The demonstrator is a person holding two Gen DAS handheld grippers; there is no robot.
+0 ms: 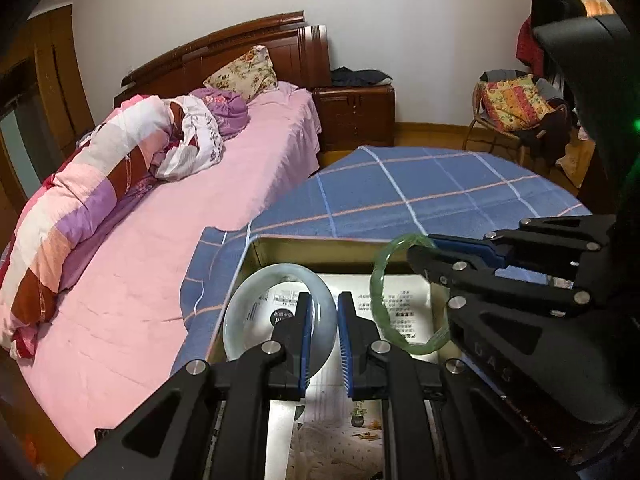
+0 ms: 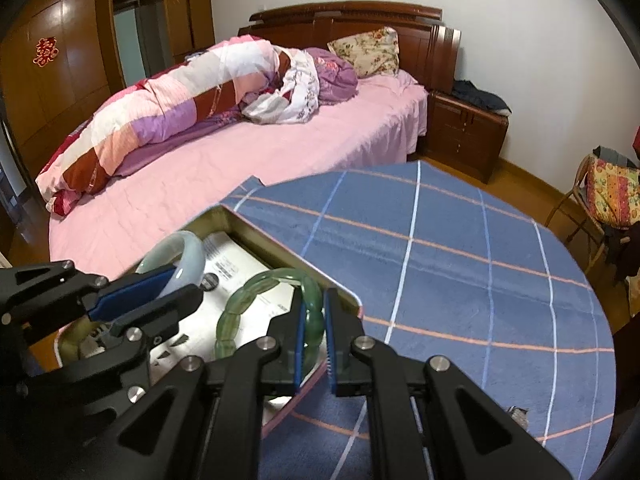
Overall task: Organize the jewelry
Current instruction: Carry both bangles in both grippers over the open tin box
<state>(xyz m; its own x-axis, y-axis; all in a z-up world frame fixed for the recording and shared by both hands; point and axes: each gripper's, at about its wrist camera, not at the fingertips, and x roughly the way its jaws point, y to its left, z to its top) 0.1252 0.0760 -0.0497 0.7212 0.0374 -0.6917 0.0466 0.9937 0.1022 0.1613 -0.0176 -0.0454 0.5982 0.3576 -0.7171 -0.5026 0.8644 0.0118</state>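
Note:
My left gripper (image 1: 323,322) is shut on a pale white-green jade bangle (image 1: 246,300), holding it over an open metal box (image 1: 320,246) lined with printed paper. My right gripper (image 2: 313,320) is shut on a ribbed green bangle (image 2: 240,304), also held over the box (image 2: 256,230). In the left wrist view the right gripper (image 1: 420,252) comes in from the right with the green bangle (image 1: 378,292) hanging from it. In the right wrist view the left gripper (image 2: 176,286) holds the pale bangle (image 2: 192,256) at left.
The box sits on a round table with a blue checked cloth (image 2: 460,280). A bed with a pink sheet (image 1: 160,248) and a rolled quilt lies to the left. A wooden nightstand (image 1: 354,114) and a chair with cushions (image 1: 516,108) stand behind.

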